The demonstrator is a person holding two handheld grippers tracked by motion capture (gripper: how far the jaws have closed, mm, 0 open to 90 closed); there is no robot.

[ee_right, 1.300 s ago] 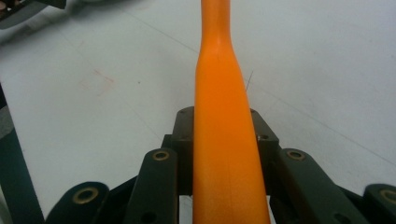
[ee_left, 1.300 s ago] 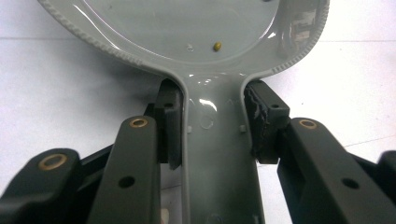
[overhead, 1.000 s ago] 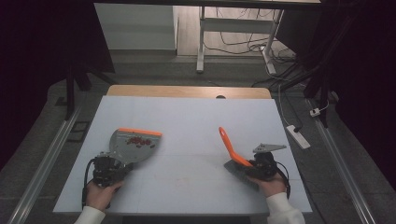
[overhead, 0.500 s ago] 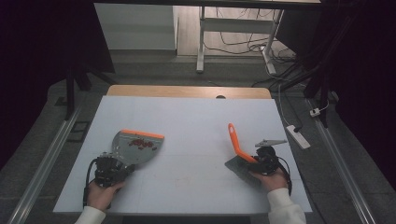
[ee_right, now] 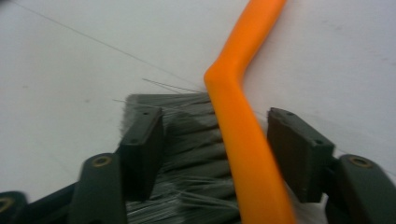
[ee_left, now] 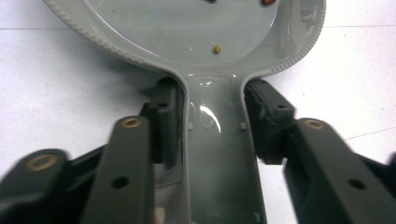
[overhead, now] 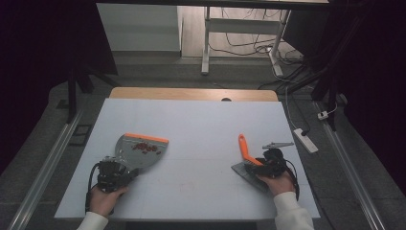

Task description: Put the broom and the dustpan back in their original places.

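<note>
A grey dustpan with an orange front lip lies on the white table at the left, with several small red bits in it. My left gripper is shut on its handle, and both pads press the handle's sides. At the right lies a brush, with its orange handle pointing away and its grey bristles on the table. My right gripper straddles the brush with its jaws apart. The left pad is over the bristles. A small gap separates the right pad from the orange handle.
The near table edge runs just behind both hands. A white power strip lies on the floor to the right of the table. A wooden strip borders the far side.
My right gripper has carried the brush right and toward the near edge, and the handle has dropped lower over the table. The left gripper and dustpan have barely shifted.
</note>
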